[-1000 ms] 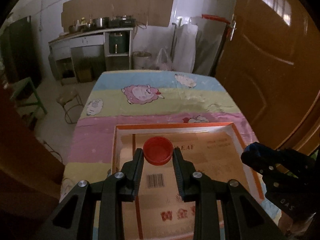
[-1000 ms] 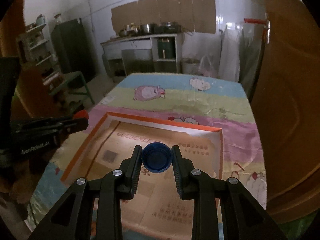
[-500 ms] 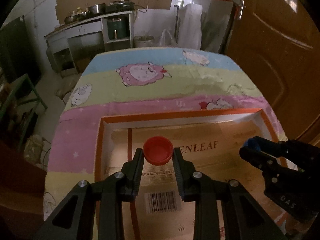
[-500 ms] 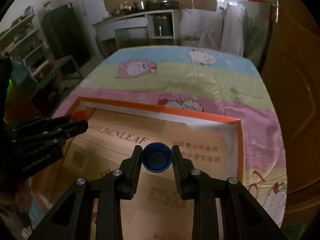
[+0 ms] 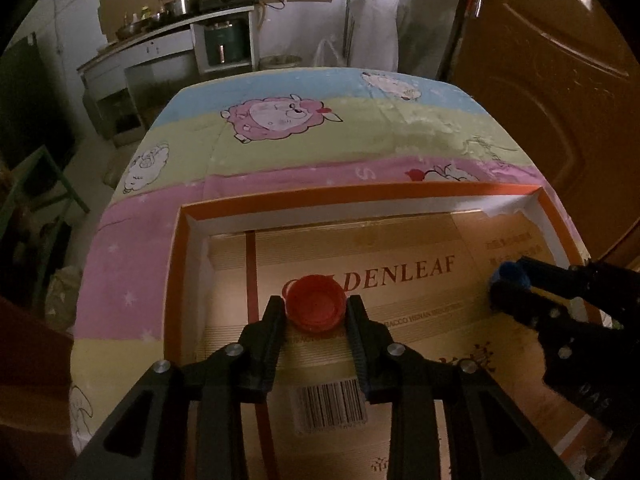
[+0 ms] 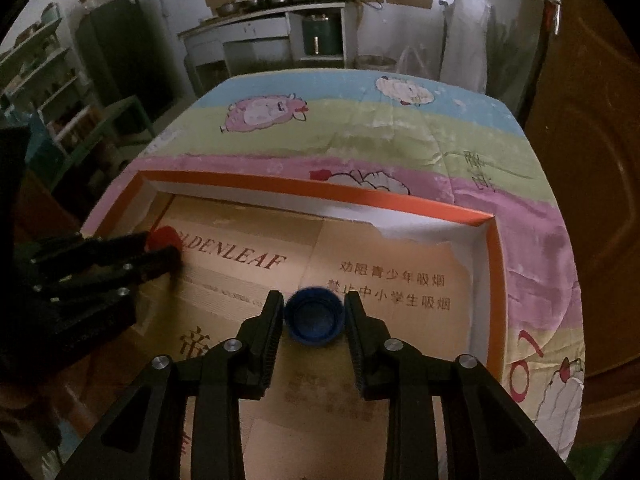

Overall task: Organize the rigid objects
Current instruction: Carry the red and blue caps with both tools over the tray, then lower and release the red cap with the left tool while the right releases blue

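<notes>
Right gripper point(image 6: 314, 316) low over tray point(image 6: 320, 191), jaws opening, blue cap point(image 6: 314, 317) between fingers, hollow side up, narrow gaps either side. Cap on cardboard liner point(image 6: 400, 312), toward tray's right half. Left gripper point(image 6: 168, 252) reaches in near tray's left edge, red cap point(image 6: 162, 237) at its tips; grip unclear. Tray on striped sheep-print cloth point(image 6: 360, 136), near its front edge. Kitchen counter point(image 6: 264, 16) beyond table's far edge.

Two matte black plastic grippers, left gripper point(image 5: 316, 316) and right gripper point(image 6: 314, 314), ribbed inner finger pads, silver screw heads on linkages, embossed lettering on side casing
</notes>
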A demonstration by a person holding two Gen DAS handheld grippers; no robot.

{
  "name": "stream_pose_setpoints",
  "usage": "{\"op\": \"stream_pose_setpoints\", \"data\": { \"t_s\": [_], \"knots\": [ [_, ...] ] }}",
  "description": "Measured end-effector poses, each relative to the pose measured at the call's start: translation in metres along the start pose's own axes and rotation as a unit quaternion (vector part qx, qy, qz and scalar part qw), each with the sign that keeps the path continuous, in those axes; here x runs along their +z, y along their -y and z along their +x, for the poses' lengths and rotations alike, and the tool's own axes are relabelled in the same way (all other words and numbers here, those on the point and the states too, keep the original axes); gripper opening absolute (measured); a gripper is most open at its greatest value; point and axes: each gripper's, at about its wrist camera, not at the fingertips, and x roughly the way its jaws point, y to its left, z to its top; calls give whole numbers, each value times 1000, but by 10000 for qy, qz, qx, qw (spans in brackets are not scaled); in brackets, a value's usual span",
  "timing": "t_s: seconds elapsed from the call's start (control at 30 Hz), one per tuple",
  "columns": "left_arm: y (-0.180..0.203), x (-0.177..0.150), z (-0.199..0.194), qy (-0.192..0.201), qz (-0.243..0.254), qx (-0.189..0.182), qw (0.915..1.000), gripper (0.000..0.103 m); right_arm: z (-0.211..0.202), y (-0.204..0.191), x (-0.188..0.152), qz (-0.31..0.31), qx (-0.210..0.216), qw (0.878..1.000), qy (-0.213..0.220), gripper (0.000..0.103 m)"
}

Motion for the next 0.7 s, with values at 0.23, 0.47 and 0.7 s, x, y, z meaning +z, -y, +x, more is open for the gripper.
{"op": "stream_pose_setpoints", "data": {
  "t_s": [0.23,0.47,0.7],
  "knots": [
    [-4,-2,-7,-2,-91,-149,9998,51,-1,-2,-3,-23,-133,9999,-92,48],
    [-7,-8,-38,352,-112,-286,9989,52,-23,0,-10,83,-111,9998,116,49],
    [-13,-21,-85,803,-315,-514,9949,52,-53,-10,-22,61,-117,9994,322,49]
  ]
}}
